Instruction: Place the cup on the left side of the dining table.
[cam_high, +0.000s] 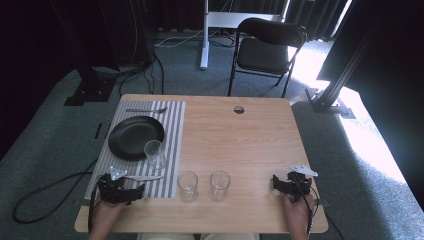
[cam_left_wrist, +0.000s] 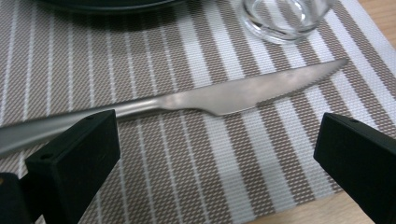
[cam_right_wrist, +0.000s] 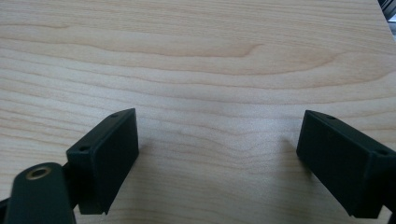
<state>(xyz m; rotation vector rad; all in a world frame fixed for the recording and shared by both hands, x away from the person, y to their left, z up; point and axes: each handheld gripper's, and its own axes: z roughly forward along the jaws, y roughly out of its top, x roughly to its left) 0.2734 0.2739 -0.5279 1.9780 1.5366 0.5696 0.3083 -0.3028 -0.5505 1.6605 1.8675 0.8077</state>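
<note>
Three unmarked glasses (cam_high: 189, 185), knife (cam_left_wrist: 187, 100), maybe unbranded

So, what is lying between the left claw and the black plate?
In the high view, a knife and a glass on the striped placemat lie between the left claw and the black plate; the left gripper view shows the knife ahead of the open jaws.

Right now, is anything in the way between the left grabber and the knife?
No, nothing visible is. The left gripper has its jaws wide apart just above the striped placemat, and the knife lies flat right ahead of them. The glass and the black plate sit beyond the knife, not before it.
</note>
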